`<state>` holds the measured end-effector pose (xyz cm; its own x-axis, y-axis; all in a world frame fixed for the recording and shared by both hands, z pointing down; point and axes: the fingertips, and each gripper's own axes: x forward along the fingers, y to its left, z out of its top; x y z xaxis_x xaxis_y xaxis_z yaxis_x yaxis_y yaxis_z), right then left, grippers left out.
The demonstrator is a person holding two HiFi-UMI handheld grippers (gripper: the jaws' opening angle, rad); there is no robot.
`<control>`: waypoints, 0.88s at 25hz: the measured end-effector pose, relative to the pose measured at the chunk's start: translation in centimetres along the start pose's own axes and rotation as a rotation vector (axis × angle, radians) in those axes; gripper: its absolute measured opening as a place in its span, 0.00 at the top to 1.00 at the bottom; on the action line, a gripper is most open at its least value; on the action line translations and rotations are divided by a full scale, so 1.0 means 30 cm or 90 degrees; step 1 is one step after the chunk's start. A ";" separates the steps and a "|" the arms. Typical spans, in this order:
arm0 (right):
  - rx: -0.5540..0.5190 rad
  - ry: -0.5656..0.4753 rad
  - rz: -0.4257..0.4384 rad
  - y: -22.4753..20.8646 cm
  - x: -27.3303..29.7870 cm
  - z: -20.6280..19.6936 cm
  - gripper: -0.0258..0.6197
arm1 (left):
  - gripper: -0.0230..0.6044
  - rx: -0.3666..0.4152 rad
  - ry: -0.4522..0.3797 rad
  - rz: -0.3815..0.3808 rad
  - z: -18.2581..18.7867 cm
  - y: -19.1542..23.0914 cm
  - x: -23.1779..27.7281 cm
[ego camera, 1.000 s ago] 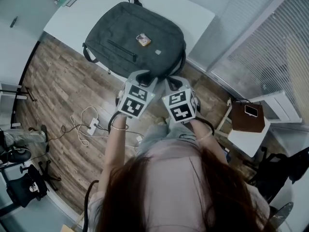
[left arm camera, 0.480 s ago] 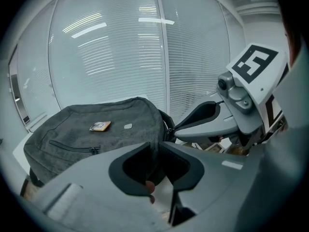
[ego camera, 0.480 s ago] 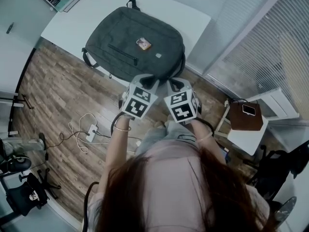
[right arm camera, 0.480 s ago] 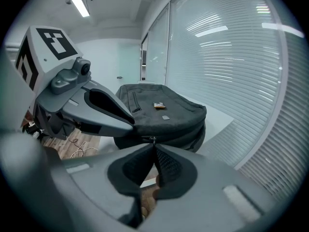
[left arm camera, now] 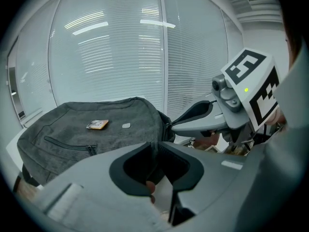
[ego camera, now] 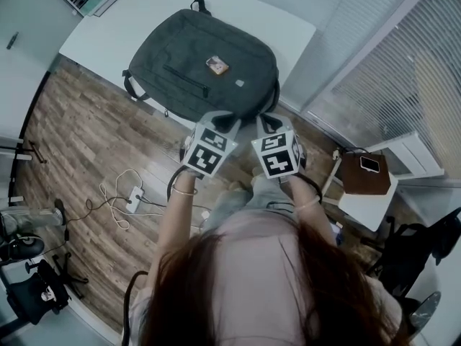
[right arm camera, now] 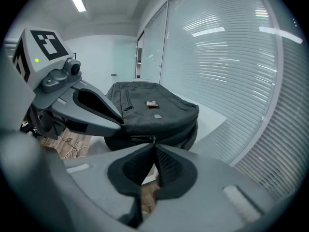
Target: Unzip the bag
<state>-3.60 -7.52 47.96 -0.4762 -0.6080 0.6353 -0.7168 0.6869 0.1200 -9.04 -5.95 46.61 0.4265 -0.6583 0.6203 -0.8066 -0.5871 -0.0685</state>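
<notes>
A dark grey bag (ego camera: 180,45) lies flat on the white table (ego camera: 130,13), with a small orange tag (ego camera: 216,65) on top. Both grippers are at its near edge, side by side. My left gripper (ego camera: 225,119) has just been closing. In the left gripper view its tips (left arm camera: 155,146) are pinched on the bag's edge (left arm camera: 161,129). My right gripper (ego camera: 268,119) is shut, and in the right gripper view its tips (right arm camera: 153,144) meet at the small metal zipper pull (right arm camera: 153,139) on the bag's side (right arm camera: 159,129).
The table's near edge runs just under the grippers. On the wooden floor to the left lie a power strip and cables (ego camera: 133,193). At the right a small brown stand (ego camera: 369,173) carries a phone. Window blinds fill the far side. An office chair (ego camera: 29,280) stands at the lower left.
Both grippers have edged a little forward onto the bag's near edge. The bag itself has not moved.
</notes>
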 end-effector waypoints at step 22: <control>-0.039 -0.010 0.048 -0.133 0.039 0.019 0.94 | 0.87 -0.084 -0.001 0.014 -0.010 0.013 0.019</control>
<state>-1.57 -11.20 47.79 -0.5352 -0.5597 0.6327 -0.6464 0.7535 0.1198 -9.24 -6.41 47.17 0.4085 -0.6709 0.6189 -0.8624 -0.5057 0.0211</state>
